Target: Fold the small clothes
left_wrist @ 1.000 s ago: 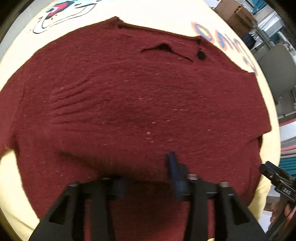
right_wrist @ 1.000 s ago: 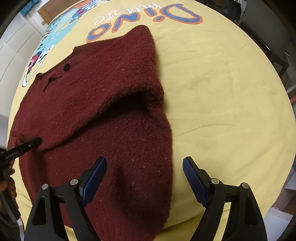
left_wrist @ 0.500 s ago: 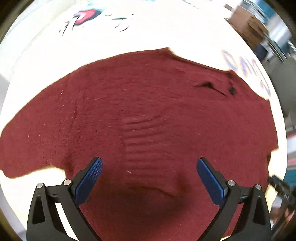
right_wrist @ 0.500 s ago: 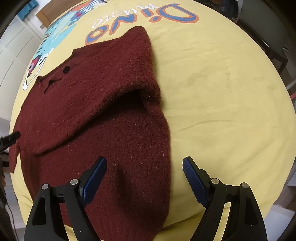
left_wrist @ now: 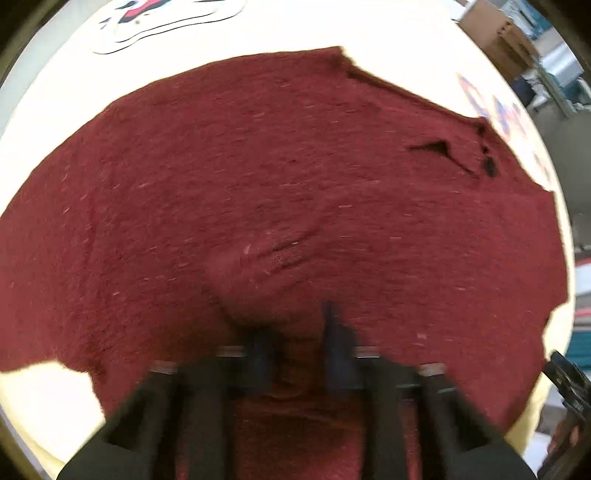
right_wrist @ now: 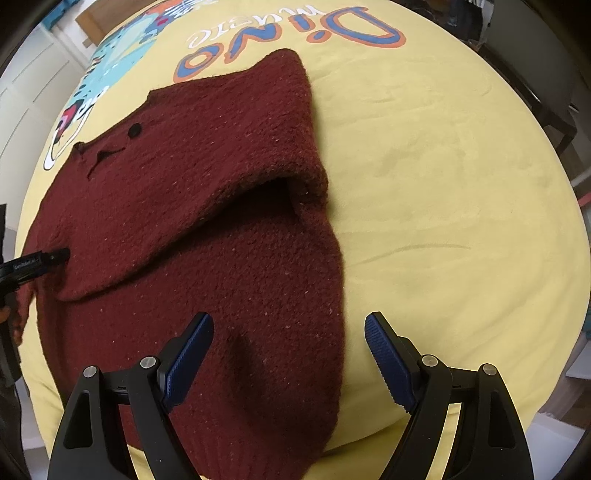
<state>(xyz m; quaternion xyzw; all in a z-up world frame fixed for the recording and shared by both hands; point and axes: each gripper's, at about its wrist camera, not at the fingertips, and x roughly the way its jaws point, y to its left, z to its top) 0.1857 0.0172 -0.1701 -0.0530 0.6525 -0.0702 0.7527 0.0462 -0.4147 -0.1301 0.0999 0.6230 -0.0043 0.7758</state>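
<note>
A dark red knitted sweater [left_wrist: 280, 177] lies spread on a yellow printed cloth [right_wrist: 443, 184], with a black button [right_wrist: 134, 129] near its neckline. In the right wrist view its right sleeve [right_wrist: 288, 122] is folded over the body. My left gripper [left_wrist: 297, 343] is shut on a pinched fold of the sweater's fabric near its lower edge; it also shows at the left edge of the right wrist view [right_wrist: 55, 255]. My right gripper [right_wrist: 286, 347] is open and empty, just above the sweater's lower right part.
The yellow cloth carries a "Dino" print [right_wrist: 295, 40] and a cartoon picture [right_wrist: 110, 74] beyond the sweater. Cardboard boxes [left_wrist: 495, 33] stand past the far edge. A dark chair [right_wrist: 535, 74] stands at the right.
My left gripper was open half a second ago and has now shut on a fold of the sweater, bunching the fabric. My right gripper has stayed open and still.
</note>
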